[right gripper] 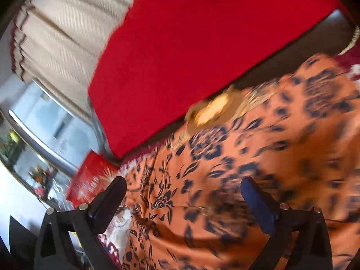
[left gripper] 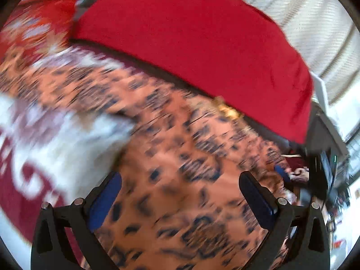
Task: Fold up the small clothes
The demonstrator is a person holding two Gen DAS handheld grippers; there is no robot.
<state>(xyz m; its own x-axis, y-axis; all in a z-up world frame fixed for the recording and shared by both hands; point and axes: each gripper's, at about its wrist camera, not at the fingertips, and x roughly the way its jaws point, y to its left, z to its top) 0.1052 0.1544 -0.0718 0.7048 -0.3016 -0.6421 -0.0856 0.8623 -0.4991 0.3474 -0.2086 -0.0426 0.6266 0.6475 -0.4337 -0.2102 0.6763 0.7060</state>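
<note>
Red cushion (left gripper: 191, 45) is the biggest item: plain, matte, soft-edged slab, set upright at the back, its lower edge just behind the garment. Orange cloth (left gripper: 180, 168) w/ dark floral/leaf print comes next; thin, smooth, faintly wrinkled, spread flat on a maroon-and-white patterned cover (left gripper: 33, 157), filling the fgd of both views (right view (right gripper: 247, 168)). No fold visible in it. Judged step: start of a fold, approach phase; both views motion-blurred, so cloth edges can't be placed exactly. A small gold/tan patch (right gripper: 213, 112) sits at the cloth's far edge near the cushion; prob. trim or label, can't tell. Left gripper (left gripper: 180, 180) spread wide, nothing between its blue-padded fingers, above the cloth. Right gripper (right gripper: 183, 186) likewise wide, nothing held, above cloth near its left border. Next move, est.: find a hem or corner each side, drop low, pinch one layer only; slippery fabric may slide.
</note>
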